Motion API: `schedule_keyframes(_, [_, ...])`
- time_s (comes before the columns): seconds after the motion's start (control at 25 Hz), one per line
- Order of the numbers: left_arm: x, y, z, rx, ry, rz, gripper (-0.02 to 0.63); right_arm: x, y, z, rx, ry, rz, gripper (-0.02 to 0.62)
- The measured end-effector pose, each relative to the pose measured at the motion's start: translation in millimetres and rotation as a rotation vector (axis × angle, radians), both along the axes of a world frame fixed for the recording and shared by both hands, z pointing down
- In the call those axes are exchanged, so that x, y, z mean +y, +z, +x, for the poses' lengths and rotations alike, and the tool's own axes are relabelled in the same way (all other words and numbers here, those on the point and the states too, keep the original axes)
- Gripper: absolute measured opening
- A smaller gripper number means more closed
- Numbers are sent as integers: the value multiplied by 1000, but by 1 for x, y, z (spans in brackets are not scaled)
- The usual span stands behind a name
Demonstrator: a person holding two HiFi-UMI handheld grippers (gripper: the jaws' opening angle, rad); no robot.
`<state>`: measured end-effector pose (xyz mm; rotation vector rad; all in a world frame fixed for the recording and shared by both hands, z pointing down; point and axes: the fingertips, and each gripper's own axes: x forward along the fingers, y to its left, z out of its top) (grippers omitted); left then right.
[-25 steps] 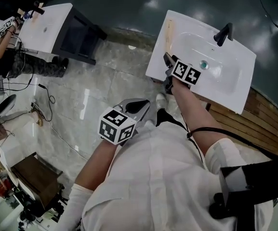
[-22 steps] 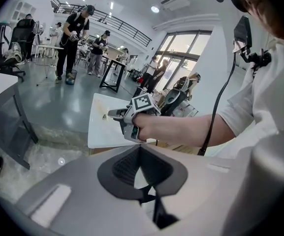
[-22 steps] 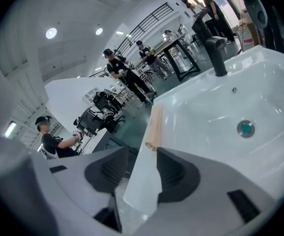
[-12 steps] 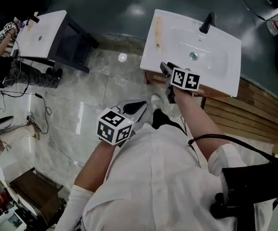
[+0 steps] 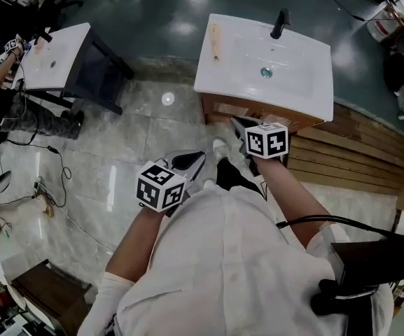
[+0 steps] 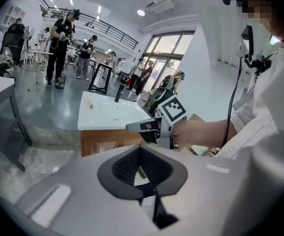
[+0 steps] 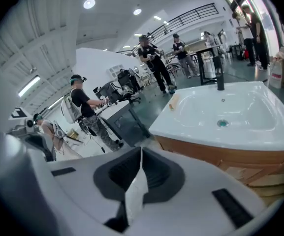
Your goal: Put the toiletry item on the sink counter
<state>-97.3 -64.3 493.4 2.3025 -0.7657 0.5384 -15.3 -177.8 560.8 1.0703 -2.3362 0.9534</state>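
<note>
Toiletry item on sink counter, beside basin

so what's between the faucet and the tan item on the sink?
Nothing. Head view shows only bare white sink surface between item and faucet.

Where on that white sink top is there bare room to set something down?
The front rim of the sink is bare from corner to corner. The ledge on either side of the faucet is free too. The left rim is the crowded part: a long tan item lies along its far half, leaving only the near stretch open.
</note>
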Motion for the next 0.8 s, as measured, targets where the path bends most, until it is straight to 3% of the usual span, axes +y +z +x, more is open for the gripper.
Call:
schedule_keyframes(0.32, [18,-5,6,11,49,4,6,56,-25,8,48,-58,35,6])
schedule_keyframes(0.8, [34,-2,12,36,91,-13,6,107,-30,18,112,-70,60,5])
